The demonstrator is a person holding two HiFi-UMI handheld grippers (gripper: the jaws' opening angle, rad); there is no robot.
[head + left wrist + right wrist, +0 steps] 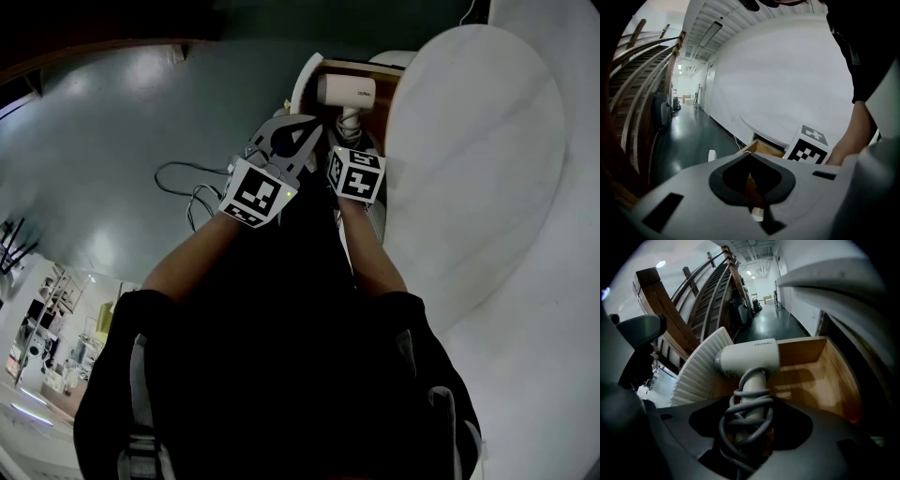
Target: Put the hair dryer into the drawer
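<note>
Hair dryer: white, held by its handle in the right gripper. The fingers are closed wide around the handle and the grey cord wound on it. The head sits centre-frame in the right gripper view, over the wooden inside of the open drawer and close to the ribbed white drawer front. Contact with the drawer bottom: cannot tell.

Risks, as judged:
- The grip is on cord loops, not bare handle. The loops could slide and let the dryer twist or slip.
- The head lies crosswise and could snag the drawer front or a side wall on the way down.
- Letting go before it rests on the wood would mean a hard drop.
- Loose cord could hang over the edge and jam the drawer at closing.

Surroundings: the round white bench overhangs the drawer at the upper right of the head view, narrowing the way in. The left gripper, fingers together and empty, hovers just beside the drawer front and near the right gripper, so the two could bump. A cable lies on the dark floor at left, well apart.
</note>
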